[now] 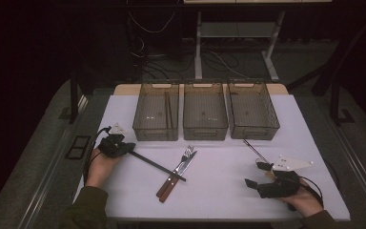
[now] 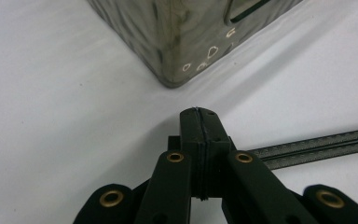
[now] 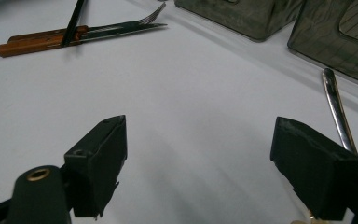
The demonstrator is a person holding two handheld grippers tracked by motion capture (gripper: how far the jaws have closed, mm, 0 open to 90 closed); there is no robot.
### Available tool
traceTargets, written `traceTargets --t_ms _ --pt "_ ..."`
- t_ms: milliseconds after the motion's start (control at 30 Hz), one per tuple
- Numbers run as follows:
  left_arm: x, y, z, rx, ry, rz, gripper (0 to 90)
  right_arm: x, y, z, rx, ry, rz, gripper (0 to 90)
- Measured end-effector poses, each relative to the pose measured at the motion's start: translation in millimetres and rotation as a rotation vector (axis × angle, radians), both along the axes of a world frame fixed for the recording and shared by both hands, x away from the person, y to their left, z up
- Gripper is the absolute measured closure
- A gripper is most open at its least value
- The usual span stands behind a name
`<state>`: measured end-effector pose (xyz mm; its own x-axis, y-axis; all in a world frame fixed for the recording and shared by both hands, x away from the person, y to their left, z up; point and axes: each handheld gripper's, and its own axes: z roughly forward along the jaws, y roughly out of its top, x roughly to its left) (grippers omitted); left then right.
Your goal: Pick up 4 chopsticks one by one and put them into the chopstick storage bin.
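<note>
Sorting is at an early stage. Left gripper point(image 1: 124, 148), frame left, pinches a black chopstick point(image 1: 159, 166); one lies in the left bin point(image 1: 155, 130). Right gripper point(image 1: 259, 174) is spread. Fork point(image 1: 185, 158), knife point(image 1: 177, 172), metal utensil point(image 1: 254, 149) remain.

Matte black two-jaw left gripper point(image 2: 199, 140) with brass-ringed pivot holes; olive sleeve point(image 1: 83, 210) at lower left of the frame.

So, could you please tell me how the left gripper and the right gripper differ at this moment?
The left gripper is shut on a black chopstick; the right gripper stands open with nothing between its jaws. In the high view the left sits near the leftmost bin, the right near the table's front edge. Both are black and hand-held.
</note>
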<state>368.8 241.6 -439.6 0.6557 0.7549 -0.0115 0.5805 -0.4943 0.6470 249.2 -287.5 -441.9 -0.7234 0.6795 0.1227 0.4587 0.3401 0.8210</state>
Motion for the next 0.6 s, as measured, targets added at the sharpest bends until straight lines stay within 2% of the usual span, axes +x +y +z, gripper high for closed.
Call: traceTargets --t_ms 333,600 --pt "-11.5 5.0 2.6 0.028 0.017 -0.011 89.4 -0.2 -0.8 0.2 0.001 0.0 -0.003 18.9" --pt "-22.9 9.2 3.0 0.021 0.025 -0.019 89.4 -0.4 -2.3 1.0 0.002 -0.005 -0.006 18.9"
